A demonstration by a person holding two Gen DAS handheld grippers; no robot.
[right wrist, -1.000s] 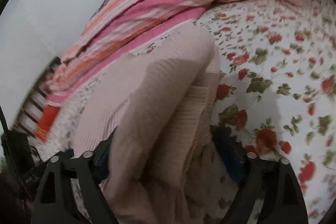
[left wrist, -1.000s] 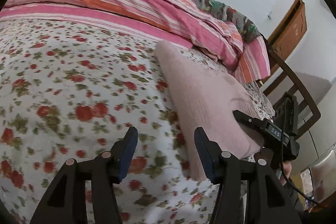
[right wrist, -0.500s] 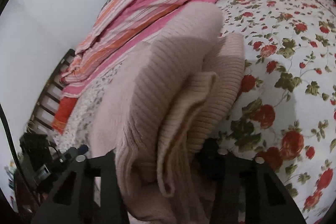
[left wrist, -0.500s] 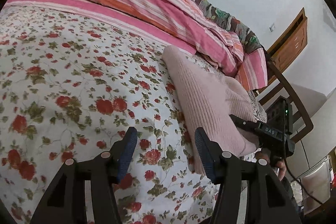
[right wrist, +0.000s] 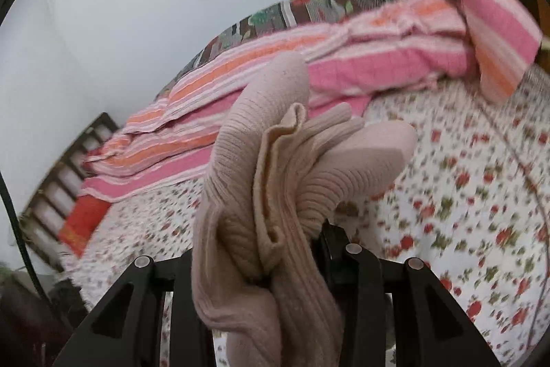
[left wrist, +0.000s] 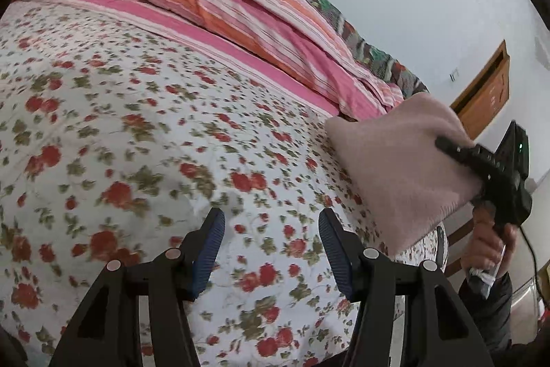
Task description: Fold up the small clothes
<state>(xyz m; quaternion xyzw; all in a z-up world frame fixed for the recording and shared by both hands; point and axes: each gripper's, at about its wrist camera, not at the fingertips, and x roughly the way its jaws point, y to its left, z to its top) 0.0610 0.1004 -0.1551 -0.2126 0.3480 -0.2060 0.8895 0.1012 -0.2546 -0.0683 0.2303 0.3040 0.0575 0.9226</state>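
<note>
A folded pale pink ribbed knit garment (right wrist: 275, 181) is clamped in my right gripper (right wrist: 264, 250), its layers bunched between the jaws and lifted off the bed. In the left wrist view the same garment (left wrist: 402, 167) hangs in the air at the right, held by the right gripper (left wrist: 481, 167) in a hand. My left gripper (left wrist: 271, 239) is open and empty, low over the flowered bedsheet (left wrist: 137, 143), left of the garment and apart from it.
A pink and orange striped quilt (left wrist: 240, 12) lies bunched along the far side of the bed, with a patterned blanket (right wrist: 343, 2) behind it. A wooden headboard (right wrist: 58, 191) stands at the left in the right wrist view. A wooden door (left wrist: 484, 92) is at the far right.
My right gripper has closed on the folded garment and lifted it off the bed. My left gripper stays open and has drawn back to the left.
</note>
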